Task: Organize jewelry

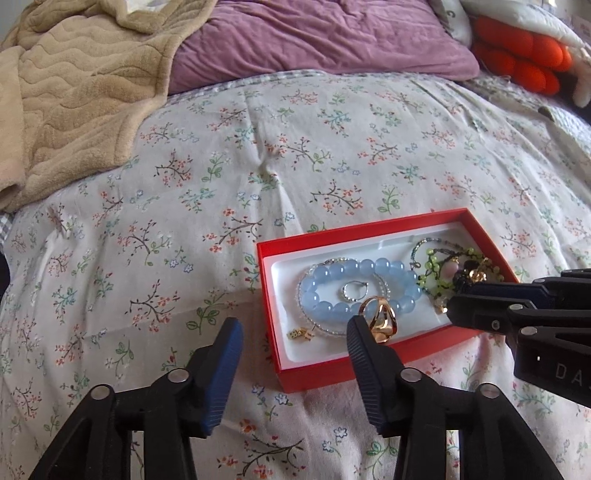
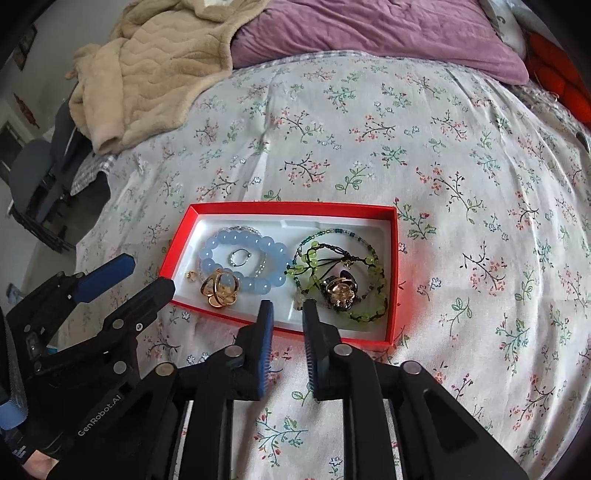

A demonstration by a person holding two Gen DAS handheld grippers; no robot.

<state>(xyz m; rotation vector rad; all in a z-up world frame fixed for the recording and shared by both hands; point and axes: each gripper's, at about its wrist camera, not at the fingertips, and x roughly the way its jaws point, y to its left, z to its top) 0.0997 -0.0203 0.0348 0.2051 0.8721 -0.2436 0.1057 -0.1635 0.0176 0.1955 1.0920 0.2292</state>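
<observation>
A red box [image 1: 354, 230] [image 2: 295, 208] with a white liner lies on the floral bedspread. In its left half lie a pale blue bead bracelet [image 1: 332, 275] [image 2: 271, 245], a small silver ring [image 1: 352, 290] [image 2: 240, 257], a gold ring [image 1: 382, 321] [image 2: 218, 290] and a small gold stud [image 1: 301, 334]. Its right half holds a green bead bracelet [image 1: 430, 275] [image 2: 365, 314] and a dark gold-centred ornament [image 2: 341, 293]. My left gripper [image 1: 293, 326] [image 2: 147, 275] is open over the box's near left corner, the gold ring just beside its right finger. My right gripper [image 2: 288, 308] stands open a little at the near rim, holding nothing.
A beige quilted blanket [image 1: 74, 96] [image 2: 155, 62] is heaped at the back left and a purple pillow [image 1: 314, 40] [image 2: 369, 33] at the back. Orange plush [image 1: 524, 59] sits at the far right. The bed's left edge drops to the floor and a chair [image 2: 33, 173].
</observation>
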